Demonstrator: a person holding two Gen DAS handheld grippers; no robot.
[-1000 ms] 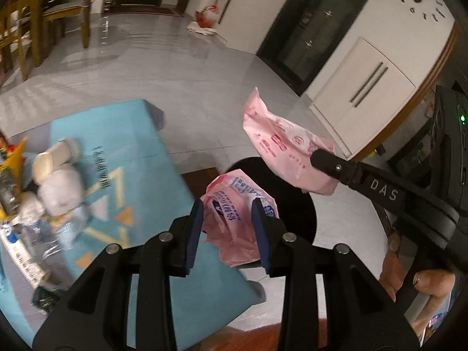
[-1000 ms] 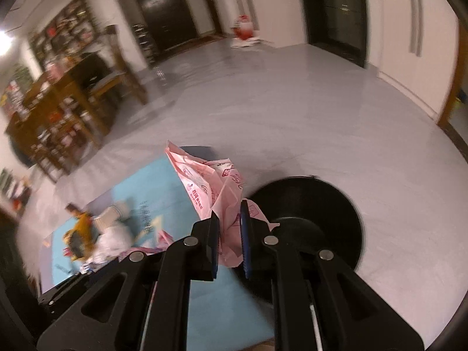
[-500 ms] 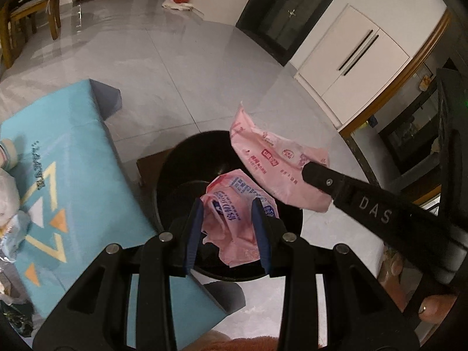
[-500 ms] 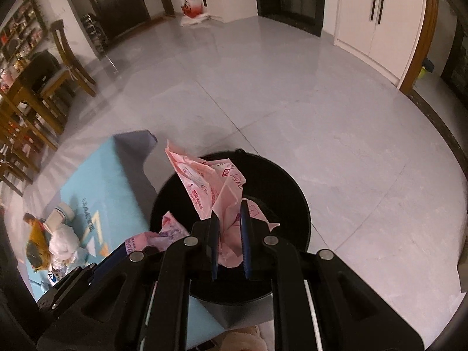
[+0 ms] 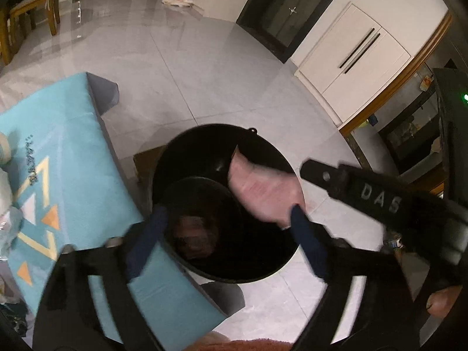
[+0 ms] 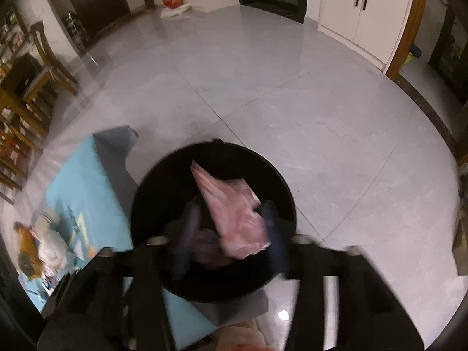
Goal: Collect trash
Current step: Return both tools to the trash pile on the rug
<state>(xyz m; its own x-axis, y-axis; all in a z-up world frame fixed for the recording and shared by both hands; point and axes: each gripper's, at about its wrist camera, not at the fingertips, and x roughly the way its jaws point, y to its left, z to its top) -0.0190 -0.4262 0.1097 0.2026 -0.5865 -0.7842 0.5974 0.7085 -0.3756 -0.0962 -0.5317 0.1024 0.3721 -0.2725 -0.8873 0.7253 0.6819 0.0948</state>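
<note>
Left wrist view: the left gripper [image 5: 226,219], jaws just opened wide and empty, hangs over the black bin [image 5: 216,152]; one pink wrapper [image 5: 193,234] lies inside at the bottom, another pink wrapper [image 5: 263,187] blurs by the right rim.

Right wrist view: the right gripper [image 6: 231,234], jaws just parted, hangs over the bin [image 6: 163,181], the blurred wrapper [image 6: 234,213] loose between them.

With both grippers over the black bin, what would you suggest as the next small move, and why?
Probably lift both grippers clear and turn back toward the blue table. The left gripper and right gripper have just been opening; one pink wrapper lies deep in the bin, the other pink wrapper is dropping, blurred, between the right jaws. More trash waits on the table.
</note>
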